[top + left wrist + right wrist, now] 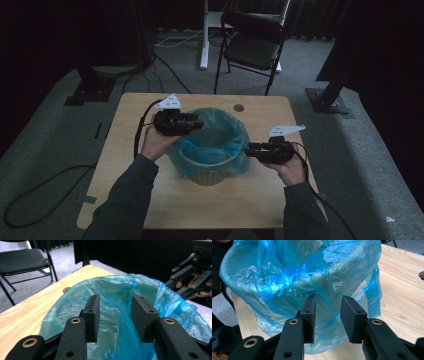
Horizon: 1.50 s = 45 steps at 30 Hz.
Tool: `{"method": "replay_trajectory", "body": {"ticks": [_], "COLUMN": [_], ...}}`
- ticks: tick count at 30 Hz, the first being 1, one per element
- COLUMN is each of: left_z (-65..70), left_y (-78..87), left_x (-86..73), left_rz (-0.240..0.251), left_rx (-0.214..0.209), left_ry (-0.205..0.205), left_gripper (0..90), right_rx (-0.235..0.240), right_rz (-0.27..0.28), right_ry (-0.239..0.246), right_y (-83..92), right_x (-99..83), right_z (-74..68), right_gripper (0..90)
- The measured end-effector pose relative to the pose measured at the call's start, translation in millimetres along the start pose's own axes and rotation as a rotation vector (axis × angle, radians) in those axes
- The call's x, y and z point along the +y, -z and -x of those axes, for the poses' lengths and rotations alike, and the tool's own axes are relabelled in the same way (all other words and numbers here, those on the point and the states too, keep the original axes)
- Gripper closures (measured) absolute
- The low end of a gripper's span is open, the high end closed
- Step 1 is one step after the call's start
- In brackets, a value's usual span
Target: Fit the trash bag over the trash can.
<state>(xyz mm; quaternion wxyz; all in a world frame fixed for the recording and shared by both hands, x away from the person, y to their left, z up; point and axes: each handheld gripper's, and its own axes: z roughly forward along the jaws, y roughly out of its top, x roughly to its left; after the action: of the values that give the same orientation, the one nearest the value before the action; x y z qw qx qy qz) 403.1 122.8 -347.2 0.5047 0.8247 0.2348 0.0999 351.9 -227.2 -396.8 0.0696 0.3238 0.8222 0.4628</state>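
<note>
Overhead, pale wooden table [150, 200] on grey carpet [45, 150], both hand-held grippers [192, 124] [250, 149] wide beside blue-lined bin [210, 150].

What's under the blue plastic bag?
A pale bin peeks out below the blue bag and shows faintly through it. The bag covers its rim and inside.

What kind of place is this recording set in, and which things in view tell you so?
Probably an indoor studio or lab: a lone wooden table on grey carpet, dark curtains behind, a folding chair, and cables across the floor. A bin with a blue bag stands on the table.
</note>
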Motion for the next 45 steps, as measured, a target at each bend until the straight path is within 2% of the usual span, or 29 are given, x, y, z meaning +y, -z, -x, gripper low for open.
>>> {"method": "replay_trajectory", "body": {"ticks": [5,8,17,18,24,28,29,31,34,38,40,45], "left_z": [1.9,3.2,6.0,7.1,11.5,13.4,13.4,12.6,13.3,17.9,19.9,24.8], "left_y": [-9.6,-18.3,-27.2,-29.5,-36.6,-43.9,-43.9,-51.4,-56.5,-61.2,-61.9,-65.0], "left_x": [3.3,8.3,19.6,21.6,29.2,32.4,32.4,31.2,30.7,34.0,37.1,43.2], "left_rz": [-0.037,-0.06,-0.099,-0.114,-0.169,-0.243,-0.243,-0.296,-0.331,-0.339,-0.334,-0.338], "left_rx": [-0.009,-0.006,0.016,0.027,0.048,0.06,0.06,0.085,0.103,0.122,0.115,0.128], "left_ry": [-0.024,-0.044,-0.082,-0.102,-0.162,-0.197,-0.197,-0.217,-0.237,-0.266,-0.269,-0.286], "left_gripper": [59.1,59.1,59.1,59.1,59.1,59.0,59.0,59.0,59.0,59.0,58.9,58.0], "right_rx": [0.0,0.0,0.002,0.002,0.003,0.002,0.002,0.003,0.002,0.003,0.003,0.003], "right_rz": [0.001,0.001,0.001,0.001,0.001,0.001,0.001,0.004,0.004,0.002,0.001,0.003], "right_ry": [0.0,-0.002,-0.005,-0.005,-0.006,-0.008,-0.008,-0.007,-0.011,-0.011,-0.01,-0.009], "right_y": [0.2,-0.1,0.1,0.1,0.2,0.6,0.6,1.0,1.8,1.2,1.0,1.1], "right_x": [0.0,-0.4,-0.8,-0.9,-1.2,-1.5,-1.5,-1.7,-2.2,-2.5,-2.6,-2.9], "right_z": [0.2,0.5,0.9,1.0,1.4,1.7,1.7,1.5,2.1,2.5,2.4,2.1], "right_gripper": [63.9,63.7,63.5,63.5,63.3,63.2,63.2,63.1,63.2,63.1,63.0,63.0]}}
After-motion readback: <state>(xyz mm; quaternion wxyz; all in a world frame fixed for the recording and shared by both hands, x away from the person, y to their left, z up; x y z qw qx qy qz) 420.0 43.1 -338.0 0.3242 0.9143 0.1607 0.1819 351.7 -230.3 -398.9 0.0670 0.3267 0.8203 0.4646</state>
